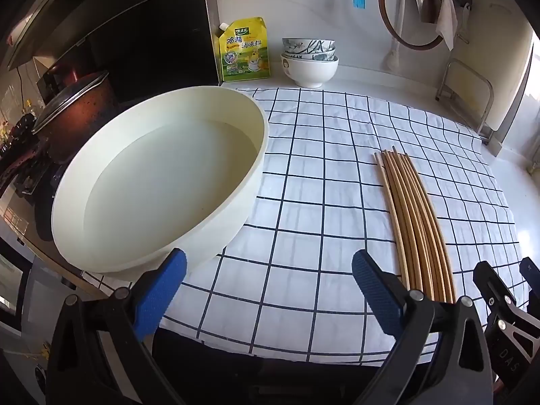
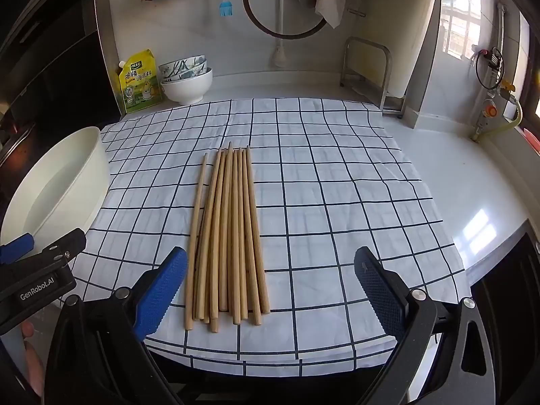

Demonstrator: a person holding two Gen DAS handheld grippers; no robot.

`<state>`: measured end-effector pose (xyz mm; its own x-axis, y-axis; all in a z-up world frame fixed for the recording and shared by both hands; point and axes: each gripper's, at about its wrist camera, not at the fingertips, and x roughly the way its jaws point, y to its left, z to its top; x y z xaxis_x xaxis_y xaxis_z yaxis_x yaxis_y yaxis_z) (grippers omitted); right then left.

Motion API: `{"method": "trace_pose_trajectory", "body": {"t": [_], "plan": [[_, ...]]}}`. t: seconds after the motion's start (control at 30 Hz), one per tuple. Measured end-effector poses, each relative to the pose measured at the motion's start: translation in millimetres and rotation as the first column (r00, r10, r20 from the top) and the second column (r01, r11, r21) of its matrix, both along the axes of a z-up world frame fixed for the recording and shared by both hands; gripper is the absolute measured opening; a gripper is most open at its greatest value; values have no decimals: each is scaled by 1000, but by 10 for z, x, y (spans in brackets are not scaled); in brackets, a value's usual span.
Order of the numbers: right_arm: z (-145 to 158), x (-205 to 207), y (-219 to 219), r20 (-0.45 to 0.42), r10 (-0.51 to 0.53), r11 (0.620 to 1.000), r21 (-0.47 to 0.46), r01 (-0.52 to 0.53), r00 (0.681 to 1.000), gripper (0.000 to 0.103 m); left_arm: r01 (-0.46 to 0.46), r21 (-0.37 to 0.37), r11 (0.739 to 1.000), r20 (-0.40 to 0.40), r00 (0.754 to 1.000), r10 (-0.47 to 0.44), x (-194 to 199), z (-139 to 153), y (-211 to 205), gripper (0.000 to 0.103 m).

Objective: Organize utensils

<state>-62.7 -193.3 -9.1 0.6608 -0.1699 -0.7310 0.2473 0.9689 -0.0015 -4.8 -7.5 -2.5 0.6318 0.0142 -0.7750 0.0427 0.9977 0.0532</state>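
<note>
Several wooden chopsticks (image 2: 226, 236) lie side by side in a loose bundle on the white checked cloth (image 2: 337, 202); in the left wrist view the chopsticks (image 1: 415, 222) run along the right side. A wide cream basin (image 1: 162, 182) holding water stands on the cloth's left edge, and the basin (image 2: 57, 182) shows at the left in the right wrist view. My left gripper (image 1: 268, 270) hangs open over bare cloth between basin and chopsticks. My right gripper (image 2: 270, 270) is open above the near ends of the chopsticks, touching none.
A yellow seasoning pouch (image 1: 244, 50) and stacked bowls (image 1: 308, 60) stand by the back wall. A lidded pot (image 1: 74, 108) sits on the stove at left. A metal rack (image 2: 371, 71) stands at back right. A blue brush (image 2: 225, 8) hangs on the wall.
</note>
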Motion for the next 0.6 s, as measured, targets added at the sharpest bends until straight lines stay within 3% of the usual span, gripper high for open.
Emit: {"method": "trace_pose_trajectory", "body": {"t": [0.6], "plan": [[0,-15,11,2,1,1000,-5,-1,1000,94,5,0,1000,-8,1000,-5,5,-28,14,97]]}}
